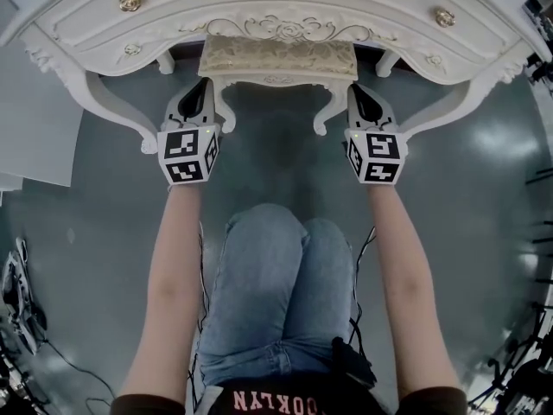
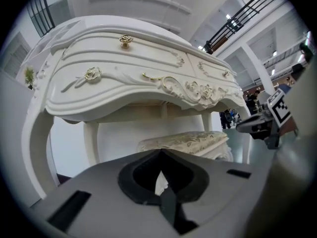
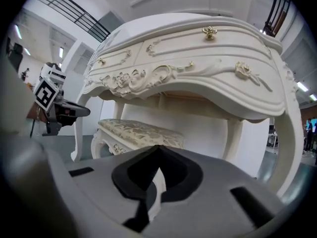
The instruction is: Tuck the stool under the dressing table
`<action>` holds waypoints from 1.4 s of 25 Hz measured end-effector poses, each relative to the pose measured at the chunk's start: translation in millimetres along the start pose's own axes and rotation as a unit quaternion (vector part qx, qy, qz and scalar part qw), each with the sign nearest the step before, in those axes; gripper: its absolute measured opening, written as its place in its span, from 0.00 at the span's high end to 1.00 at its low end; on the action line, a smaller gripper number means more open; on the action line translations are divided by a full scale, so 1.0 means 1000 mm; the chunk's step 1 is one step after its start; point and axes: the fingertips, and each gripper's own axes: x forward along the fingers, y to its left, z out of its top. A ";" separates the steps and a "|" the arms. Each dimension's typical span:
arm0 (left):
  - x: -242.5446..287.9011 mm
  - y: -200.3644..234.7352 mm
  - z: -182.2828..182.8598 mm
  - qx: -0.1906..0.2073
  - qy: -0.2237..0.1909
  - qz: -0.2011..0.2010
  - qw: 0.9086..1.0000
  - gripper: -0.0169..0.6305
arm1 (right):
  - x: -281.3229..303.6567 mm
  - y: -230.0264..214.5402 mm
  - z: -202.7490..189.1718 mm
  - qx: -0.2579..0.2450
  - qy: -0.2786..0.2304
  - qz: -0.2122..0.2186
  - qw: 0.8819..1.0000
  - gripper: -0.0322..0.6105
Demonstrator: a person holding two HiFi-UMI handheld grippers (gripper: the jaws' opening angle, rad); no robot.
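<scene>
The white dressing table (image 1: 259,7) with gold knobs fills the top of the head view. The stool (image 1: 276,57), with a cream patterned cushion and white carved legs, stands partly under it, its front edge and front legs still showing. My left gripper (image 1: 201,89) hovers just left of the stool's front left leg, and my right gripper (image 1: 360,92) just right of the front right leg. Both are shut with nothing held. In the left gripper view the shut jaws (image 2: 161,155) point at the stool (image 2: 185,142). The right gripper view shows the shut jaws (image 3: 158,150) below the stool (image 3: 138,133).
The table's curved front legs (image 1: 104,102) (image 1: 458,102) flank both grippers. A white panel (image 1: 34,119) lies on the grey floor at left. Cables and gear (image 1: 17,301) sit at the lower left. The person's knees in jeans (image 1: 276,275) are behind the grippers.
</scene>
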 end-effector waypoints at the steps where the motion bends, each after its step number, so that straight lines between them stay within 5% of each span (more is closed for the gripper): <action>1: -0.001 0.000 0.003 -0.001 0.005 -0.001 1.000 0.97 | 0.000 0.000 0.002 0.004 0.006 0.002 1.000 0.95; 17: -0.044 0.005 0.095 -0.053 0.112 -0.014 0.992 0.97 | -0.037 0.004 0.096 0.057 0.106 0.036 0.992 0.95; 35: -0.109 0.009 0.298 -0.067 0.131 -0.021 0.989 0.97 | -0.121 -0.030 0.287 0.066 0.125 0.038 0.989 0.95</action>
